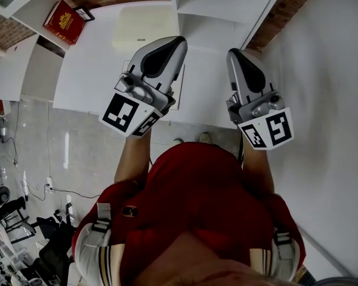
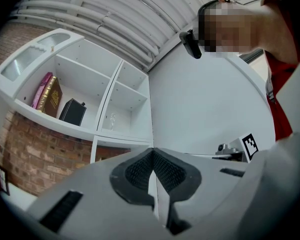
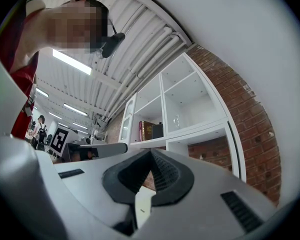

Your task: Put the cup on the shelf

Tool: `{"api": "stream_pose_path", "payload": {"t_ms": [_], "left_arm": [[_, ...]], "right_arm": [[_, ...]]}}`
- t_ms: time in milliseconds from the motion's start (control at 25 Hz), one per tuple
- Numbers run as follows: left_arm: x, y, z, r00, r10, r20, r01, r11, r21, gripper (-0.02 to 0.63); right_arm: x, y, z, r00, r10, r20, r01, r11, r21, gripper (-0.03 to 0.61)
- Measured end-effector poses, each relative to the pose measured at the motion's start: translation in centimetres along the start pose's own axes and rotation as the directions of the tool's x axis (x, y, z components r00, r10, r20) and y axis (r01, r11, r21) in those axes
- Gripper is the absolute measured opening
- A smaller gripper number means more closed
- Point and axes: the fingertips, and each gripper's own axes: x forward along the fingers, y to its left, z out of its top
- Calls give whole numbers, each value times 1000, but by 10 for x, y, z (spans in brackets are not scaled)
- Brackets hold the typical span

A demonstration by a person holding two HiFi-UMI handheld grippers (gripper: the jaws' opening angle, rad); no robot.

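Note:
Both grippers are held side by side above a white table [image 1: 89, 70], each with nothing in it. In the head view my left gripper [image 1: 176, 42] and right gripper [image 1: 235, 53] point away from the person's body. The left gripper [image 2: 152, 152] has its jaws shut, pads touching. The right gripper [image 3: 151, 152] is shut too. Both look up at a white shelf unit [image 2: 115, 91]. A small clear glass [image 2: 112, 120] stands in one middle compartment, and the same glass [image 3: 176, 120] shows in the right gripper view. I see no cup on the table.
Pink and gold books [image 2: 47, 91] and a black box [image 2: 72, 112] stand in the compartment left of the glass. A red book [image 1: 64, 21] lies at the table's far left. A brick wall [image 3: 250, 134] backs the shelf. White wall [image 1: 328, 100] runs along the right.

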Motion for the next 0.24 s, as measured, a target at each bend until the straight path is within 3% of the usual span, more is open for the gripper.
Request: {"api": "stream_pose_path", "payload": {"t_ms": [240], "left_arm": [[-3,-2,3,1000,-5,4,5,1000,-5,6]], "right_arm": [[-1,3,3,1000,-4,1,4,1000,-4,-3]]}}
